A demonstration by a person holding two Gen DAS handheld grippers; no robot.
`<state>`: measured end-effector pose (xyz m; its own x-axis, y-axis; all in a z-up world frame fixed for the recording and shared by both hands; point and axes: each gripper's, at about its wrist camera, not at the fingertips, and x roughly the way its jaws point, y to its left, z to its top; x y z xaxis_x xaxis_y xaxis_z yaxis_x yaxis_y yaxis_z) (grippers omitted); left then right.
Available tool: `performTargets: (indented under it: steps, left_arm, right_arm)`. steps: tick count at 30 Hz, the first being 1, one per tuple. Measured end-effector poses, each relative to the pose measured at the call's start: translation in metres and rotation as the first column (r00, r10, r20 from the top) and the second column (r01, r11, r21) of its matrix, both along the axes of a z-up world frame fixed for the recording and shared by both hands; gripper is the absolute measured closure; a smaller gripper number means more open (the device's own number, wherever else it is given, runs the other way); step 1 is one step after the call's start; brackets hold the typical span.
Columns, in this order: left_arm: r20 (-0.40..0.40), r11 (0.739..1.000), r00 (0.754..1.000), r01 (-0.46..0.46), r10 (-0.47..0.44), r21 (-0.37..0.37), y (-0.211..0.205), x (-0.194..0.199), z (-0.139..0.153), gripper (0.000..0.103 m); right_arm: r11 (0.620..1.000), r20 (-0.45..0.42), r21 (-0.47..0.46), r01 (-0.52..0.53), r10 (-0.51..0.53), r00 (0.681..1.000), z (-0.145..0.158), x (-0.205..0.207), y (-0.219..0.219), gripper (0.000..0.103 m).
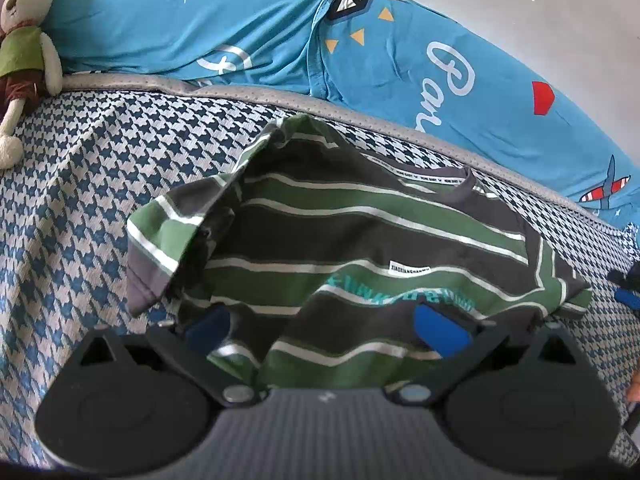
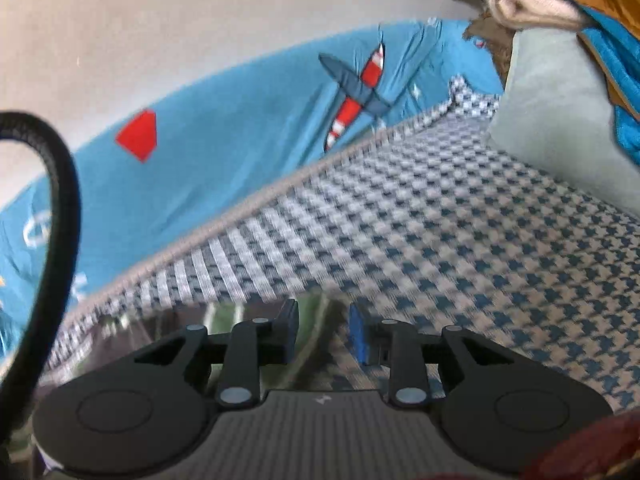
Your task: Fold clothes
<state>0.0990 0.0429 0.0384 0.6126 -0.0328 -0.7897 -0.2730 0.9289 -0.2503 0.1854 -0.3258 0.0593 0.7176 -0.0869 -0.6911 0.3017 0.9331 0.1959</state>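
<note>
Striped T-shirt [image 1: 360, 240] is lying on the houndstooth bed cover [image 1: 80, 220], directly ahead of and between the left gripper [image 1: 326, 326] fingers. Its green and dark grey bands are carrying thin white lines, a teal print and a small white label; the knit is looking soft and creased. One sleeve is standing folded up beyond the left-hand finger, casting the area beneath it into shadow. The hem is bunching up between the blue pads, which are standing wide apart; whether either pad is touching cloth cannot be told, since the fabric is covering part of them.

Right gripper [image 2: 324, 334] is showing its jaws parted a little, with nothing between the pads. A blurred strip of the shirt is appearing just beyond its left-hand finger. That view is smeared by motion.

Beyond the fingers, a blue printed quilt [image 1: 240, 40] is running along the cover's grey edge; a plush rabbit [image 1: 24, 56] is sitting cut off at the frame edge. A black cable [image 2: 60, 220] is curving outside the right gripper's left-hand finger.
</note>
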Motion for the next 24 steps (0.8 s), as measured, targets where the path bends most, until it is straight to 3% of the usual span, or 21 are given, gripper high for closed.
performTargets:
  steps: [7, 13, 18, 24]
  left_arm:
    - [-0.005, 1.0, 1.0, -0.008, 0.008, 0.023, 0.001, -0.001, 0.0, 0.0]
    - [-0.014, 1.0, 1.0, -0.004, 0.004, 0.014, 0.0, 0.0, -0.003, 0.0]
    - [-0.024, 1.0, 1.0, 0.009, -0.009, 0.014, -0.002, 0.001, -0.006, 0.0]
    - [-0.027, 1.0, 1.0, 0.008, -0.008, 0.004, -0.002, 0.002, -0.005, 0.0]
  right_arm:
    - [0.988, -0.123, 0.145, -0.051, 0.07, 0.99, -0.021, -0.007, -0.014, 0.075]
    - [0.95, -0.137, 0.291, -0.118, 0.164, 0.977, -0.032, -0.003, -0.007, 0.075]
    - [0.959, -0.14, 0.242, -0.149, 0.186, 0.973, -0.036, 0.002, 0.012, 0.075]
    - [0.959, -0.106, 0.25, -0.133, 0.164, 0.981, -0.035, 0.011, 0.021, 0.074]
